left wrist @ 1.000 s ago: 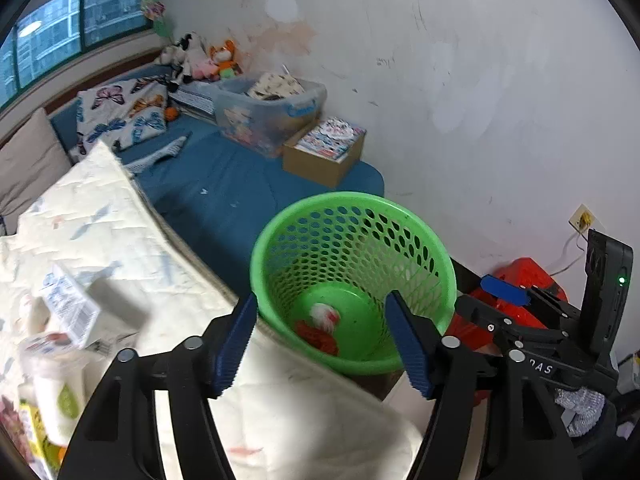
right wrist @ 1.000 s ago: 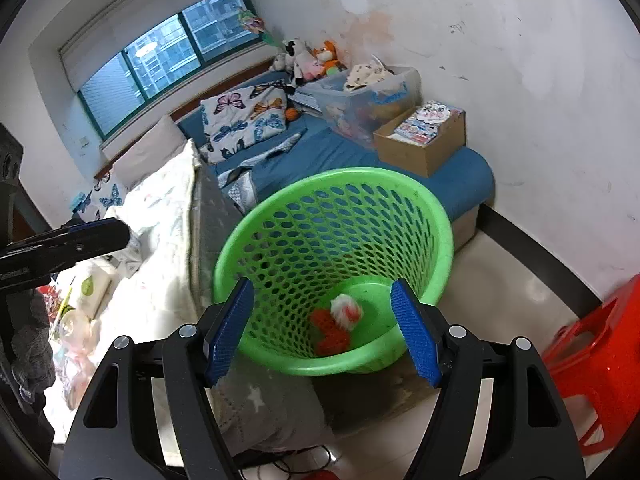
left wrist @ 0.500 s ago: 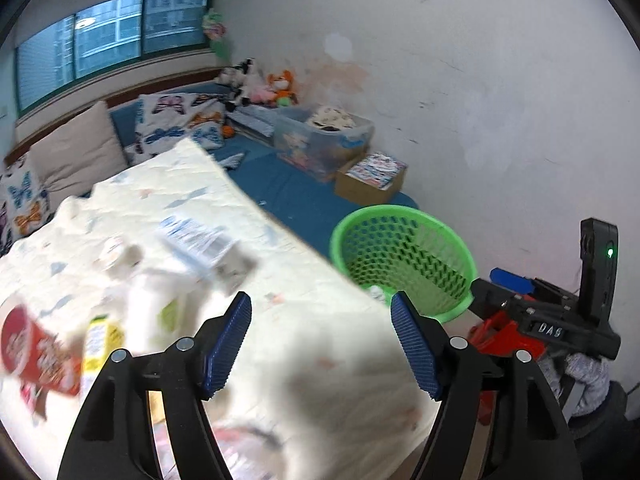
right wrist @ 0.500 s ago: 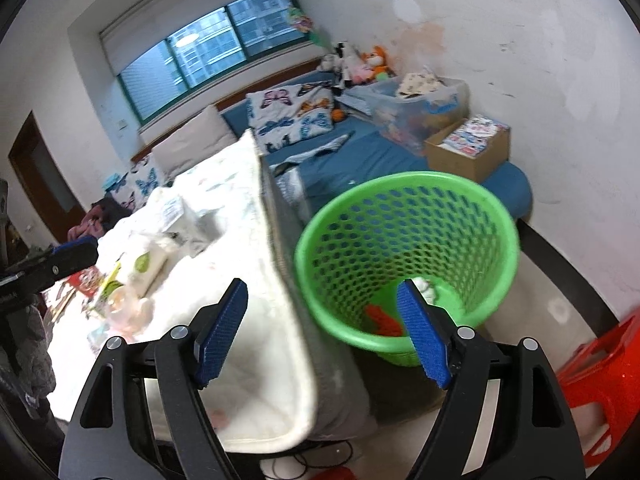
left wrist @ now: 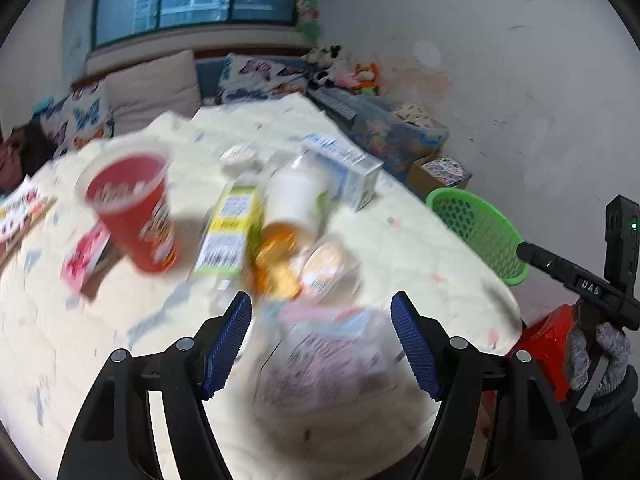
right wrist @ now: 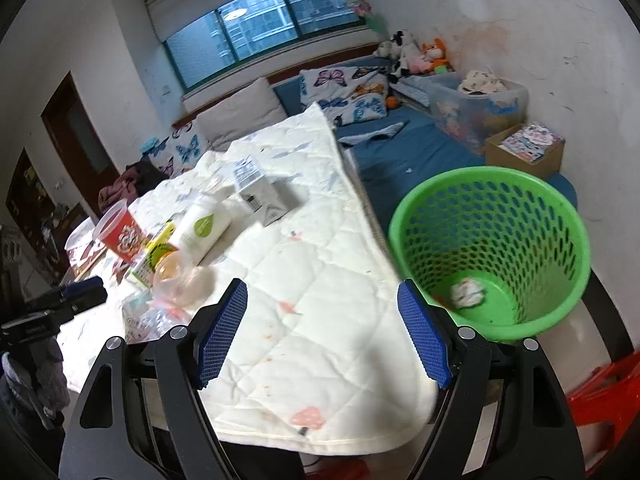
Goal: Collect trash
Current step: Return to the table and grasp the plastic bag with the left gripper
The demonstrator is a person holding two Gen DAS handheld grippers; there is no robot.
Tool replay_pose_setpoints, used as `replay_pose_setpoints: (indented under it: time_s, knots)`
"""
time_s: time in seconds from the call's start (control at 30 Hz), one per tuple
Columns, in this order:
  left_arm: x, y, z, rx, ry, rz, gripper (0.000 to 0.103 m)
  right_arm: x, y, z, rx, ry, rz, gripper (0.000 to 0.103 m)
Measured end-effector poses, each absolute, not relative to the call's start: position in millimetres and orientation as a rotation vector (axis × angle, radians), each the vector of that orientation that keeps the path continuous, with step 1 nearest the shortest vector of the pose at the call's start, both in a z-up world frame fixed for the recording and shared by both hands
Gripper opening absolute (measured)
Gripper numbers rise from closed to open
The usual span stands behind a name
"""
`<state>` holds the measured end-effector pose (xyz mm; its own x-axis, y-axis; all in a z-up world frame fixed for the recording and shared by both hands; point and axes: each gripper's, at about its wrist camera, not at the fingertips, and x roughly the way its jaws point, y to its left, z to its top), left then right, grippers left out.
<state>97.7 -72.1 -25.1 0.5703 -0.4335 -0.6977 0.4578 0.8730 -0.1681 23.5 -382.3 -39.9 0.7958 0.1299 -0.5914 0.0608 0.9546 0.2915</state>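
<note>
1. Quilted cream cover point(right wrist: 320, 280) spreads over the table; trash lies heaped on its far-left part.
2. Red cup point(left wrist: 132, 208), white bottle point(left wrist: 296, 196) and carton point(left wrist: 344, 168) crowd together there — blurred in the left view.
3. Green basket point(right wrist: 492, 248) stands just right of the cover, crumpled paper point(right wrist: 468, 292) inside.
4. Left gripper point(left wrist: 320, 336) hangs wide apart over the cover, empty.
5. Right gripper point(right wrist: 322, 328) — jaws wide, just been opening, nothing between them.

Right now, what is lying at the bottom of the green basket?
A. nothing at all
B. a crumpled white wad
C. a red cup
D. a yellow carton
B: the right wrist view looks down into the green basket, and a crumpled white wad lies on its floor, while the red cup and the yellow carton are still on the quilt-covered table.
</note>
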Motion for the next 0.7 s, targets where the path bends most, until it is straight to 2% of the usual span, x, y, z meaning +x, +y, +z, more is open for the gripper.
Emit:
replay_pose_setpoints:
  time_s: [0.27, 0.6, 0.7]
  knots:
    - [102, -49, -58, 0.002, 0.876, -0.485, 0.069, 28, -354, -46, 0.265, 0.687, 0.088, 0.077]
    - [114, -54, -80, 0.021, 0.899, -0.506, 0.053, 35, -337, -53, 0.254, 0.717, 0.125, 0.077]
    - [115, -55, -85, 0.026, 0.902, -0.517, 0.044, 38, -329, -53, 0.244, 0.720, 0.142, 0.077]
